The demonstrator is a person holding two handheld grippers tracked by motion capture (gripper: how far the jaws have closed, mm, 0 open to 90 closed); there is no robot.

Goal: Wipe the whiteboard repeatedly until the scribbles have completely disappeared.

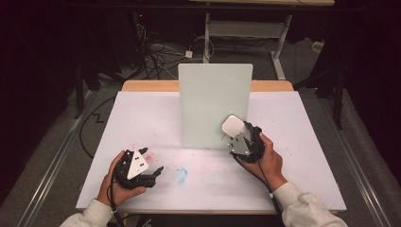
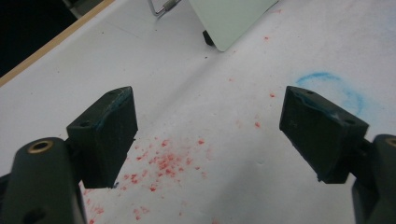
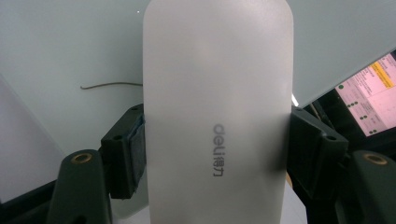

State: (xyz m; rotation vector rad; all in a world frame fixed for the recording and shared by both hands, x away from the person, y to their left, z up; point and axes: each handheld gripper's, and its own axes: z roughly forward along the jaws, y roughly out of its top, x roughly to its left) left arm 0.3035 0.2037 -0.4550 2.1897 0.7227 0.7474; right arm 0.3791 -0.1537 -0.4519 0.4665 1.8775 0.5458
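Observation:
A pale green-white board (image 1: 215, 104) stands upright at the middle of the white-covered table (image 1: 293, 142). My right gripper (image 1: 235, 133) is shut on a white, rounded eraser block (image 1: 233, 126), holding it up in front of the board's lower right part. In the right gripper view the eraser (image 3: 217, 70) carries grey lettering and both black pads clamp its sides; a thin dark line (image 3: 112, 85) marks the board (image 3: 70, 46) behind it. My left gripper (image 1: 158, 172) rests low at the table's front left, open and holding nothing (image 2: 210, 121).
A blue ring-shaped smudge (image 1: 180, 175) and scattered red specks (image 1: 144, 151) mark the table cover near the left gripper. Cables and a desk frame (image 1: 246, 28) lie on the floor beyond the table. A lit screen (image 3: 369, 98) shows past the board's right edge.

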